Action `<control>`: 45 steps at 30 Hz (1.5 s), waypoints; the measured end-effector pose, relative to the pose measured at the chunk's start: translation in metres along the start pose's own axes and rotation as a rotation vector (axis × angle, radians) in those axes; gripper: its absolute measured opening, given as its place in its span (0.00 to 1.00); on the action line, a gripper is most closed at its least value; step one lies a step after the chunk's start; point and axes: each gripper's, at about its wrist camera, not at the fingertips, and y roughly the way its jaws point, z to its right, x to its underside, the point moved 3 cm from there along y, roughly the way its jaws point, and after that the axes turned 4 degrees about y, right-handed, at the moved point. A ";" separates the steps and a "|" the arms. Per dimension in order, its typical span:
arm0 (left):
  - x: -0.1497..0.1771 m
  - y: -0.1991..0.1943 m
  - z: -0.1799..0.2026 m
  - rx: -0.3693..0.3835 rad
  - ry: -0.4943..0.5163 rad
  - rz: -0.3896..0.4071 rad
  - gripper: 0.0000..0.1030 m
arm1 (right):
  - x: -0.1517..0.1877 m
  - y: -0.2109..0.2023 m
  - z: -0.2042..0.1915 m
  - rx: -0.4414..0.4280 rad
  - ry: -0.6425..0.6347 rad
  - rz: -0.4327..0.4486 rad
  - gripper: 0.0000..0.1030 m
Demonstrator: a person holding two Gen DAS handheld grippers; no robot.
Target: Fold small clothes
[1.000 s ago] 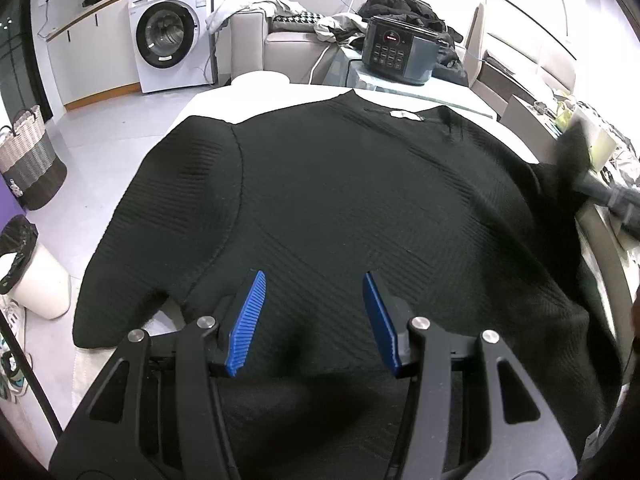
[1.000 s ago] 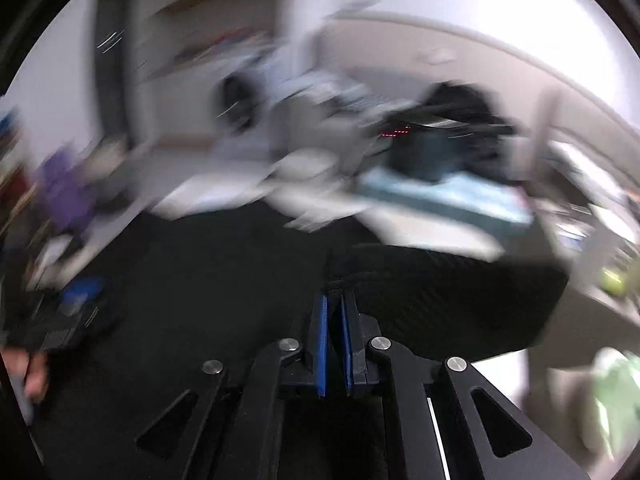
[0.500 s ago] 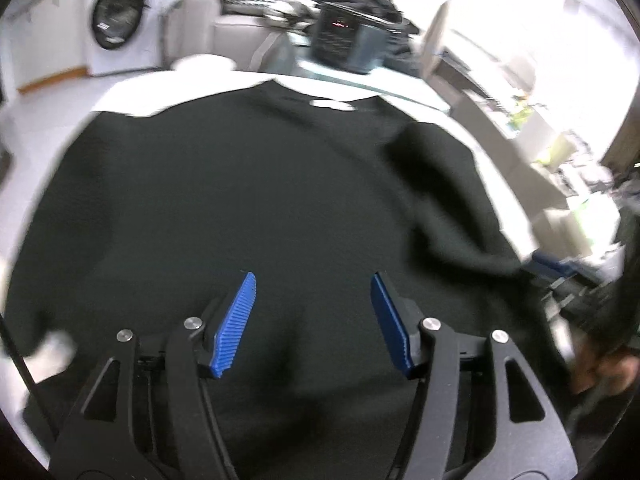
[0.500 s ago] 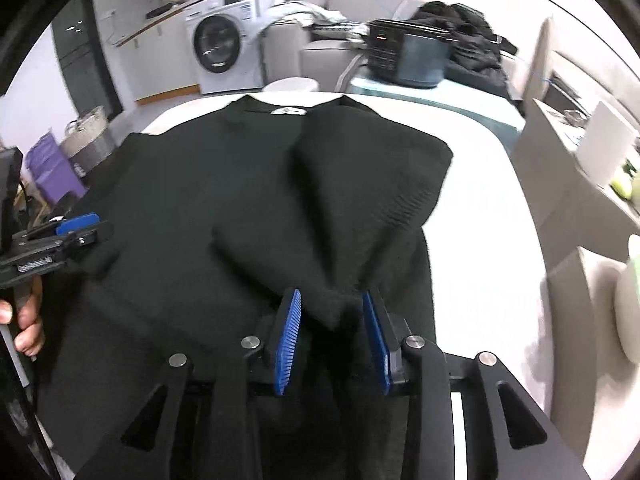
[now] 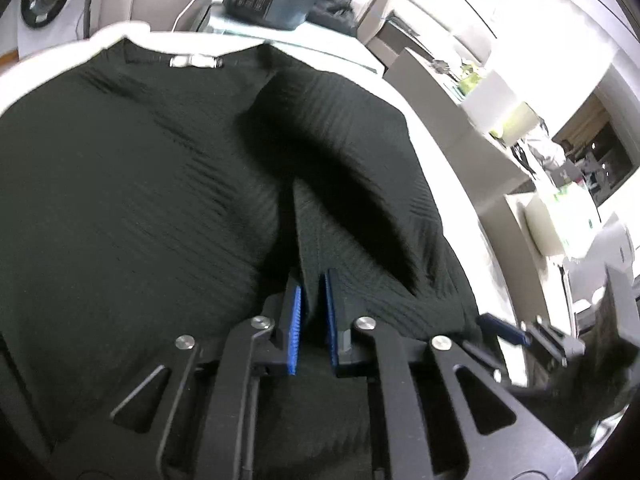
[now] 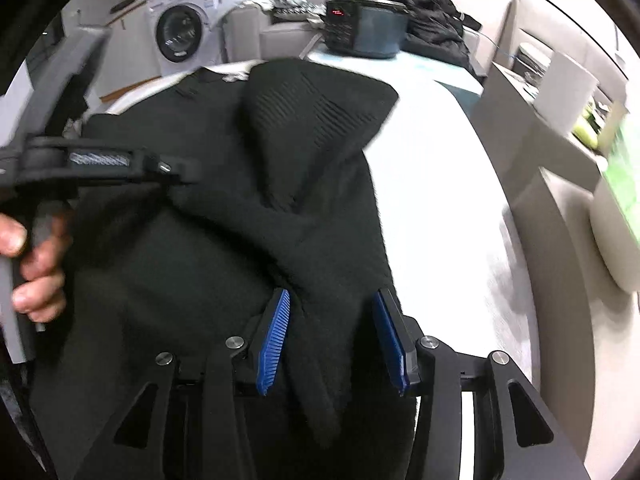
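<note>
A black knit sweater (image 5: 140,184) lies on a white table (image 6: 436,200), neck label at the far end. Its right sleeve (image 6: 312,120) is folded over the body. My left gripper (image 5: 313,316) is shut on the end of that sleeve. It also shows in the right wrist view (image 6: 176,170), held by a hand at the left. My right gripper (image 6: 332,340) is open, its blue fingers (image 6: 274,336) either side of a ridge of sweater fabric (image 6: 320,280) near the hem.
A dark cooker (image 6: 360,28) and black clothes (image 6: 432,12) sit beyond the table's far end. A washing machine (image 6: 180,36) stands at the back left. Boxes and a white roll (image 6: 568,88) crowd the right side.
My left gripper swung right and closed on the folded sleeve. My right gripper let go of the sleeve, opened wide and drew back toward the hem.
</note>
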 end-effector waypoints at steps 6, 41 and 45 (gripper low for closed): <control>0.029 -0.031 0.015 -0.008 0.054 -0.040 0.07 | 0.003 -0.005 0.022 0.056 0.073 0.003 0.61; 0.061 -0.075 -0.078 -0.082 -0.105 0.004 0.15 | -0.041 -0.007 0.041 -0.134 0.314 0.004 0.29; 0.052 -0.057 -0.055 -0.029 -0.080 -0.013 0.19 | -0.021 0.003 0.017 -0.019 0.144 -0.071 0.29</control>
